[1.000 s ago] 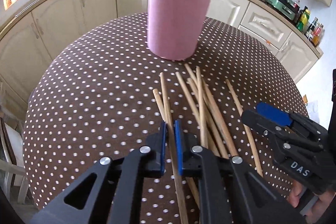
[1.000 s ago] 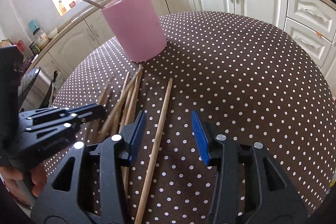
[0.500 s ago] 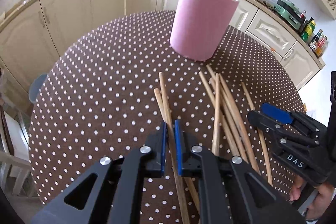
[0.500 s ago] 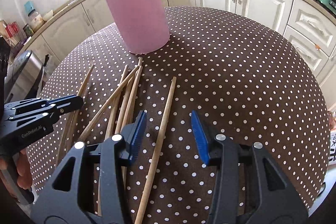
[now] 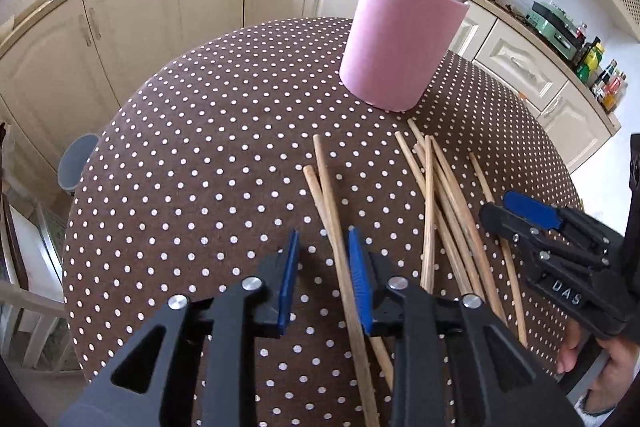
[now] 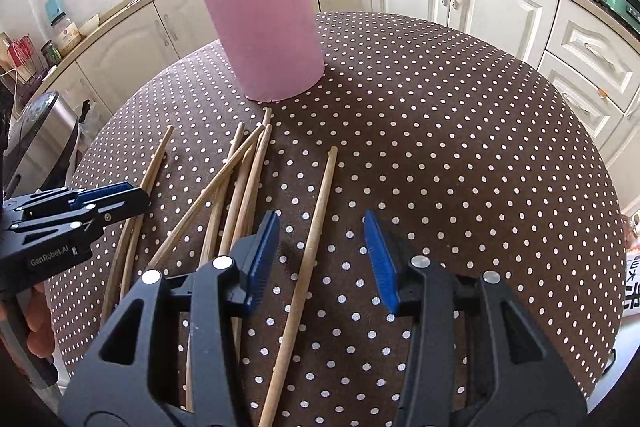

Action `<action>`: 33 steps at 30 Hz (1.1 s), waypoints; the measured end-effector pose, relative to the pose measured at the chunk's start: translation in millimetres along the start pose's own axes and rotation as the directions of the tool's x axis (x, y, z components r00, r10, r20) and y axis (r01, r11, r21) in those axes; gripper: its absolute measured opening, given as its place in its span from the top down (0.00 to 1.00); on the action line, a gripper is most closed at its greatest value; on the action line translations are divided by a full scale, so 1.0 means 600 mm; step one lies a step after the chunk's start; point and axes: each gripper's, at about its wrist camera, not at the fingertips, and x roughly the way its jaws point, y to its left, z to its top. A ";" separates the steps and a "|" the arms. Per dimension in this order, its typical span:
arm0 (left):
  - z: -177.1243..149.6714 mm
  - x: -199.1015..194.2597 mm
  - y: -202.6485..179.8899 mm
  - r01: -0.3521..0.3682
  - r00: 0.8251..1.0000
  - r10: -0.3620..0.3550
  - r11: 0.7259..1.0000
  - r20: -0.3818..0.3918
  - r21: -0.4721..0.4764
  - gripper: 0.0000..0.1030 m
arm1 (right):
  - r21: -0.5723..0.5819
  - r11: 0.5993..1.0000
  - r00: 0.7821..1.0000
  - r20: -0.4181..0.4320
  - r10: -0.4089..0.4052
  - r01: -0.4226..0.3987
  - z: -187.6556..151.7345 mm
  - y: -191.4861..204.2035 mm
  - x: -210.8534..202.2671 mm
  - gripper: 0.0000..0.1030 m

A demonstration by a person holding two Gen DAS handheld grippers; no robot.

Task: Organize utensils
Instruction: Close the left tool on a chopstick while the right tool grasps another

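loose wooden chopsticks [image 5: 440, 195] lie fanned on the dotted worktop [image 5: 200, 147] in front of the pink holder [image 5: 400, 39], which has several standing in it. the left claw [image 5: 322, 275] has just been opening, released around one stick [image 5: 334, 227]. the right claw [image 6: 320, 259] is spread wide over a single stick [image 6: 316, 227], not gripping.

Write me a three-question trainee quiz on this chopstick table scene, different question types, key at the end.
1. True or false: the pink holder already has sticks standing in it.
2. Multiple choice: the left gripper, whose jaws have just been opening, is A) clamped on a chopstick, B) open with a chopstick lying between its jaws, C) over bare cloth.
3. Fill in: one lone chopstick lies on the dotted tablecloth between the jaws of the ____ gripper.

Key: 1 true; 2 B; 3 right.
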 end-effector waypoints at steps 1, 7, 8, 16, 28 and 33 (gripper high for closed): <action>-0.002 -0.002 0.001 -0.006 1.000 0.006 1.000 0.004 0.007 0.75 | 0.001 1.000 1.000 0.000 0.001 -0.001 0.000 0.000 0.000 0.58; -0.010 -0.012 0.002 -0.015 1.000 0.015 1.000 0.009 0.014 0.75 | -0.001 1.000 1.000 0.000 0.000 0.000 -0.002 -0.005 -0.003 0.59; -0.012 -0.015 0.004 -0.022 1.000 0.022 1.000 0.011 0.015 0.75 | 0.001 1.000 1.000 0.000 0.001 -0.001 -0.003 -0.005 -0.004 0.59; -0.020 -0.029 0.023 -0.075 0.997 0.075 0.997 0.004 0.013 0.75 | -0.003 1.000 1.000 0.001 -0.006 0.006 -0.005 -0.005 -0.006 0.59; 0.019 -0.003 0.014 -0.139 0.990 0.140 0.990 -0.027 0.038 0.76 | -0.034 0.998 0.998 -0.034 -0.053 0.052 0.007 0.008 0.002 0.73; 0.036 0.007 0.010 -0.138 0.990 0.139 0.990 -0.002 0.022 0.93 | -0.056 0.996 0.996 -0.051 -0.069 0.066 0.016 0.009 0.010 0.91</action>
